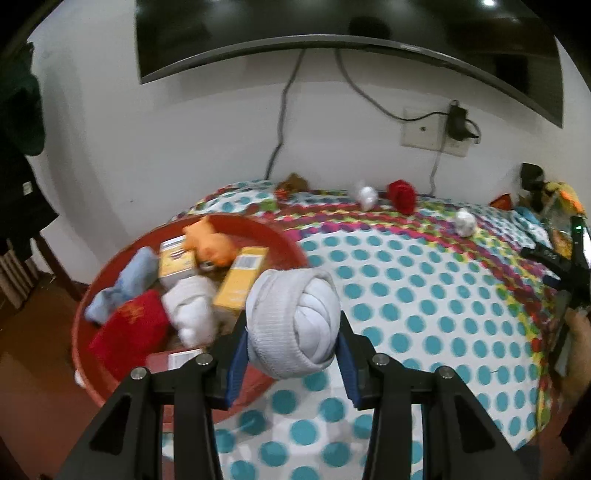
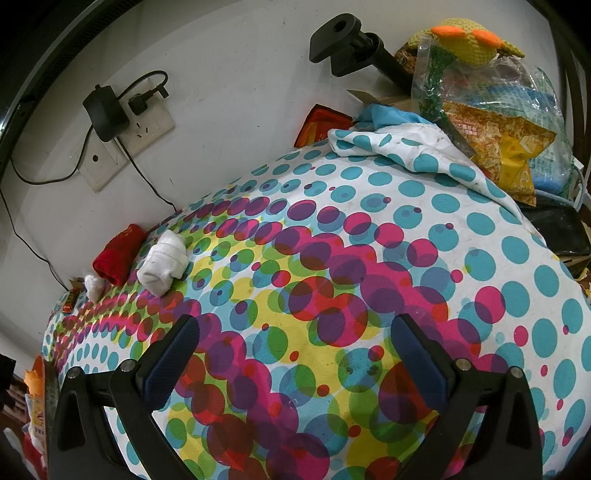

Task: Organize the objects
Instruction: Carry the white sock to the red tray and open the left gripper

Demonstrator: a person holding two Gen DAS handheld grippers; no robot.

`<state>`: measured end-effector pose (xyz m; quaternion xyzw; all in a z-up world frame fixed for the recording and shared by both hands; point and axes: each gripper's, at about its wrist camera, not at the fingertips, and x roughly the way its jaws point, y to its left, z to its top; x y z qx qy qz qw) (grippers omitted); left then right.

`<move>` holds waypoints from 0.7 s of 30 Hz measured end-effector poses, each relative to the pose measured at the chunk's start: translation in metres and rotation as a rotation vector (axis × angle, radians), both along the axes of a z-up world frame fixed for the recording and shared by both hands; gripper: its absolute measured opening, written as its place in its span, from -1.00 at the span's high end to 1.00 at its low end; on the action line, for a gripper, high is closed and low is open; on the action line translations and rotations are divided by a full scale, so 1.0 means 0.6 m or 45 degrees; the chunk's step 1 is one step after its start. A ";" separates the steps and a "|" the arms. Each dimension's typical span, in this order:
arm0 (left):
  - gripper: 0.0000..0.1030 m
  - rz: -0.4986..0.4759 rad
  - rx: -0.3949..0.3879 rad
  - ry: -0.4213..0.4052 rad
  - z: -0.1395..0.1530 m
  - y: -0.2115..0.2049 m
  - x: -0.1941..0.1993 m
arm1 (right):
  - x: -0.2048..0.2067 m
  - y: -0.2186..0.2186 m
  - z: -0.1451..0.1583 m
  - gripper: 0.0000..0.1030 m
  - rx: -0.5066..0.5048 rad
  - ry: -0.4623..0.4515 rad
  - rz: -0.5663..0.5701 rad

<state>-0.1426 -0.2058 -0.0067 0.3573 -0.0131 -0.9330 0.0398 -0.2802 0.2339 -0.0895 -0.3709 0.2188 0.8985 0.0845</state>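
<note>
- White wall (image 1: 184, 147); dark TV (image 1: 332, 26) mounted high.
- Socket plate (image 2: 125, 147), black adapter (image 2: 105, 112) plugged in.
- Dotted cloth (image 2: 369, 258) covers table.
- Brown floor (image 1: 33, 369).

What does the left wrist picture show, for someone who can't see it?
The left gripper pinches a rolled-up white sock ball above a dotted bedspread. To its left, a round red basin holds socks, yellow boxes and an orange toy.

We count one red basin (image 1: 110, 273), two yellow boxes (image 1: 240, 280), three white sock rolls (image 1: 295, 325) outside it, one red sock roll (image 1: 402, 195); basin contents blurred, perhaps seven items.
</note>
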 end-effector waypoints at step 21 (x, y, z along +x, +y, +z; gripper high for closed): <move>0.16 0.226 -0.028 -0.071 -0.049 -0.137 0.044 | 0.001 -0.001 -0.001 -1.00 -0.001 0.000 0.000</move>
